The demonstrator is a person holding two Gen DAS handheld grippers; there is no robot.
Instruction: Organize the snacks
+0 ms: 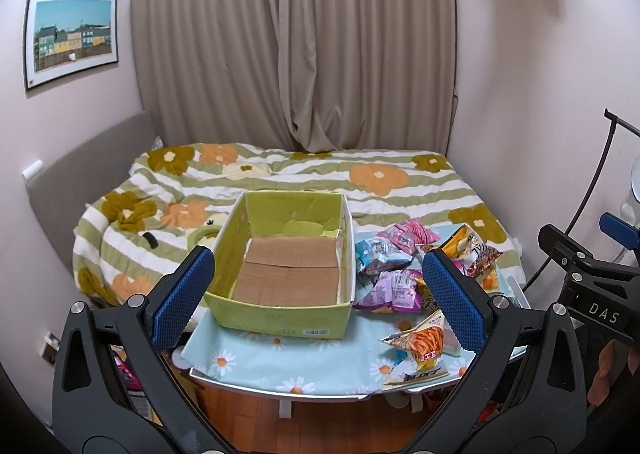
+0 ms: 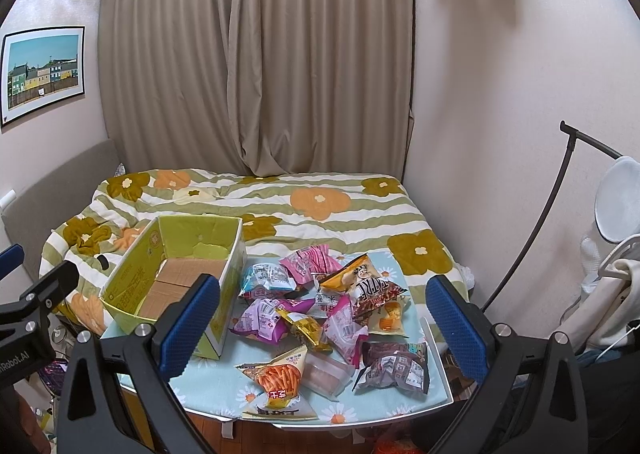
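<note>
Snacks (image 2: 320,310) lie in a loose heap on the right part of the table (image 2: 224,386), which wears a pale blue daisy cloth. Left of the heap, just beside it, stands an open green box (image 1: 280,254) with nothing in it but its brown cardboard floor. In the pile: a pink pack (image 2: 310,260) at the back, a light blue pack (image 2: 266,278) next to the box, a purple pack (image 2: 260,320), a gold wrapper (image 2: 304,326), an orange-and-brown chip bag (image 2: 364,286), a dark pack (image 2: 394,368) at the right front, and a pack of orange sticks (image 2: 280,378) nearest the front edge.

The left hand-held gripper (image 1: 320,294) hangs in front of the table facing the box, its blue pads (image 1: 182,290) spread wide, holding nothing. The right hand-held gripper (image 2: 320,322) hangs before the snack heap, likewise spread wide and holding nothing.

Behind the table is a bed (image 1: 360,182) with a green-striped flowered quilt, beige curtains (image 1: 296,46) beyond it, and a framed picture (image 1: 70,38) on the left wall.
</note>
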